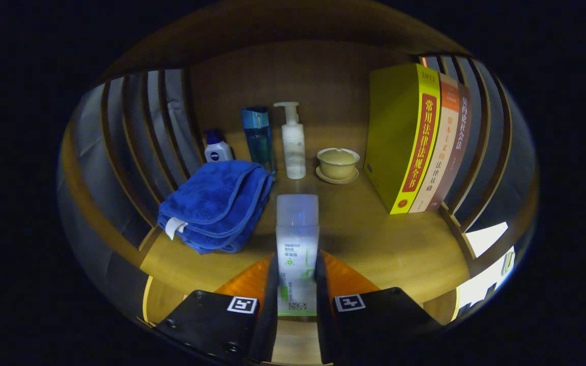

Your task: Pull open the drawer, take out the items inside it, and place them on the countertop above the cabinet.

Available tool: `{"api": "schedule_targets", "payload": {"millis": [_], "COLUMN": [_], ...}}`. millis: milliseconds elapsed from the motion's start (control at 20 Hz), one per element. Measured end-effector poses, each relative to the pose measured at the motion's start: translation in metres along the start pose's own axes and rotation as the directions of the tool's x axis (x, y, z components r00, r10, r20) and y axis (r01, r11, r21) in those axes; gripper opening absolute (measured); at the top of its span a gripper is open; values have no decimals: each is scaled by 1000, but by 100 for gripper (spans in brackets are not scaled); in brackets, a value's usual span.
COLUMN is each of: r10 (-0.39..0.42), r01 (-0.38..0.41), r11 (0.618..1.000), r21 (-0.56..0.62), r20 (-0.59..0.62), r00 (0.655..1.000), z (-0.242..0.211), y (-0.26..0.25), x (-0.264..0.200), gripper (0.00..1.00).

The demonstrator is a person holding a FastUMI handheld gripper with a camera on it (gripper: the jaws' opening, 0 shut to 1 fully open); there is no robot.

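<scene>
Item: tube [297,239], clamped btwn gripper [297,277] fingers; set upright on countertop [374,239], 12 o'clock, clear of towel [216,203]

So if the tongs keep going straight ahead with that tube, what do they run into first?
The tongs are shut on the white tube. Straight ahead, the tube's cap would probably meet the pump bottle first, though depth is unclear; the blue towel lies just beside that line.
</scene>
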State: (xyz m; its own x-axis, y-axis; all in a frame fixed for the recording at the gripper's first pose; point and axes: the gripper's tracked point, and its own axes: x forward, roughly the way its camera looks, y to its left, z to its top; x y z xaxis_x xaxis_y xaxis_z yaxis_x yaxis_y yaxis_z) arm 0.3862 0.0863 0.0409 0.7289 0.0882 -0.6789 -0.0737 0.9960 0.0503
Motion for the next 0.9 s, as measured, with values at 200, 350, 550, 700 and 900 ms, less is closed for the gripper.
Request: {"api": "schedule_targets", "payload": {"millis": [200,350,550,700,900], "r10": [-24,-16,-29,-31,-11], "r01": [24,16,29,31,11], "r11": [1000,1000,999,1000,1000], "r21": [14,20,18,-4,-4], "r20": [21,3,44,66,82], "r00": [999,1000,999,997,997], "z": [0,-11,-7,-6,-9], "y": [-4,-3,-3,-2,0], "x": [19,32,36,36,38], "gripper": [42,43,47,49,59]}}
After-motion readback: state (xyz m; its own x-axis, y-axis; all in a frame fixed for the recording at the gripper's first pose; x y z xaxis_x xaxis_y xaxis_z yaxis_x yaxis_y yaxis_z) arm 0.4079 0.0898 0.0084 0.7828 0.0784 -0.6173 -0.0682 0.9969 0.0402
